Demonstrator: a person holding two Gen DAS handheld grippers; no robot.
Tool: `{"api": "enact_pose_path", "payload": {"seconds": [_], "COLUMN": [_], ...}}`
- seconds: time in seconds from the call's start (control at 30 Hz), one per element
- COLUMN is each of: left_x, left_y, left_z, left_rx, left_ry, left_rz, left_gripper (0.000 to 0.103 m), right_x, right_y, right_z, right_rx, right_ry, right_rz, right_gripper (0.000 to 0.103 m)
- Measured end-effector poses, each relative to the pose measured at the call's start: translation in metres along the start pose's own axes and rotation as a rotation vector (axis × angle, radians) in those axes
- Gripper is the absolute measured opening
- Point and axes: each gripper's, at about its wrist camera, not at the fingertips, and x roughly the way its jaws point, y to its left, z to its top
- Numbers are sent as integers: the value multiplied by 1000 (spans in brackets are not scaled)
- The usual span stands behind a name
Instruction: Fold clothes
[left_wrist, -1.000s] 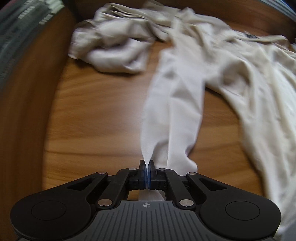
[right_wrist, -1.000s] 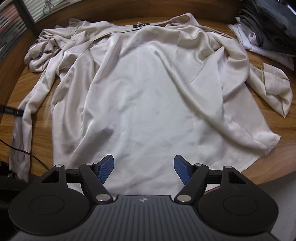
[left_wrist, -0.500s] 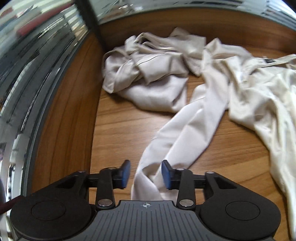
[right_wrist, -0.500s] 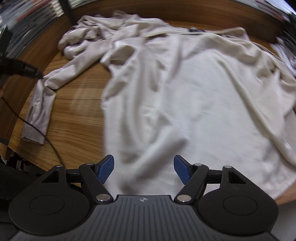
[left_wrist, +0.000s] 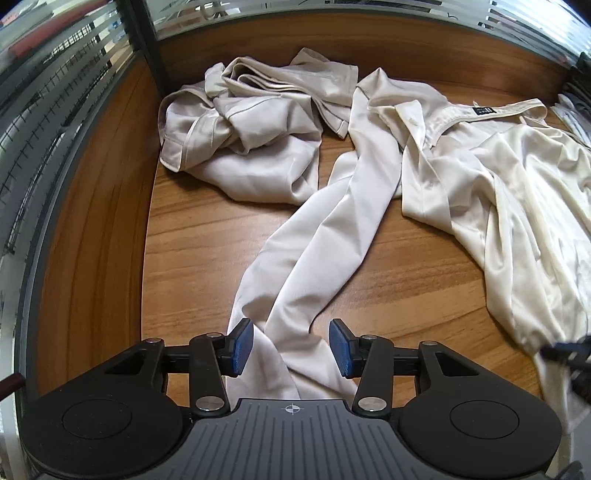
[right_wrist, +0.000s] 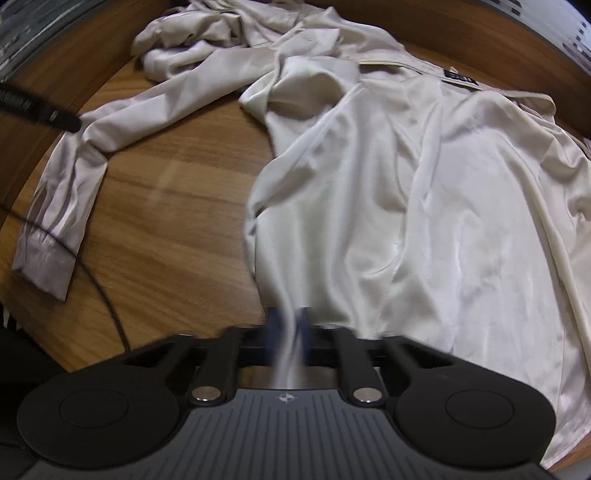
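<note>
The left gripper (left_wrist: 291, 345) hangs over the sleeve (left_wrist: 317, 251) of a cream shirt (left_wrist: 517, 206) near the front edge of the wooden table (left_wrist: 192, 266). Its jaws stand about half apart and are opening. The blue pads (left_wrist: 242, 345) flank the sleeve, which lies flat on the wood between them; neither pad presses on the cloth, so the sleeve is not gripped. From there the sleeve runs up and right across the table to the shirt's shoulder, near the collar with its dark label (left_wrist: 483, 110).

The right gripper (right_wrist: 288, 332) is blurred, but its jaws are drawn together on a ridge of the shirt (right_wrist: 424, 206), pinched near the hem on the garment's left side. The cloth rises from the table into the narrow slot between the pads and is pulled into a taut fold above them. The body of the shirt spreads over the right half of the table, reaching its right edge, with the collar and label (right_wrist: 460, 77) towards the far edge.

In the right wrist view the sleeve (right_wrist: 85, 155) stretches out to the table's left edge, its cuff (right_wrist: 40, 258) near the front left corner, with a dark cable (right_wrist: 99, 284) running beneath it. A tip of the left gripper (right_wrist: 37, 107) shows just beside that sleeve.

A second pale garment (left_wrist: 255, 125) lies crumpled at the far left corner, touching the shirt's shoulder
</note>
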Motion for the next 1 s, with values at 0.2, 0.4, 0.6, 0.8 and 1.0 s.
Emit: {"api": "enact_pose_path", "payload": {"seconds": [0.2, 0.4, 0.6, 0.8, 1.0], "left_x": [2, 5, 9, 20, 39], "left_y": [2, -8, -24, -40, -62], "left_z": [3, 10, 19, 37, 60], "left_rx": [-23, -24, -12, -4, 13], "left_ry": [-1, -9, -14, -19, -22], "left_rz": [-21, -54, -90, -135, -185], "left_gripper": [48, 48, 48, 49, 53], "right_x": [-35, -33, -24, -45, -46], "right_y": [-49, -120, -150, -122, -75], "right_z": [15, 16, 3, 7, 6], "right_rx": [51, 153, 209, 163, 123], "right_ry": [-68, -39, -12, -75, -72], "right_rz": [-88, -195, -242, -166, -51], "right_gripper": [0, 0, 7, 20, 36]}}
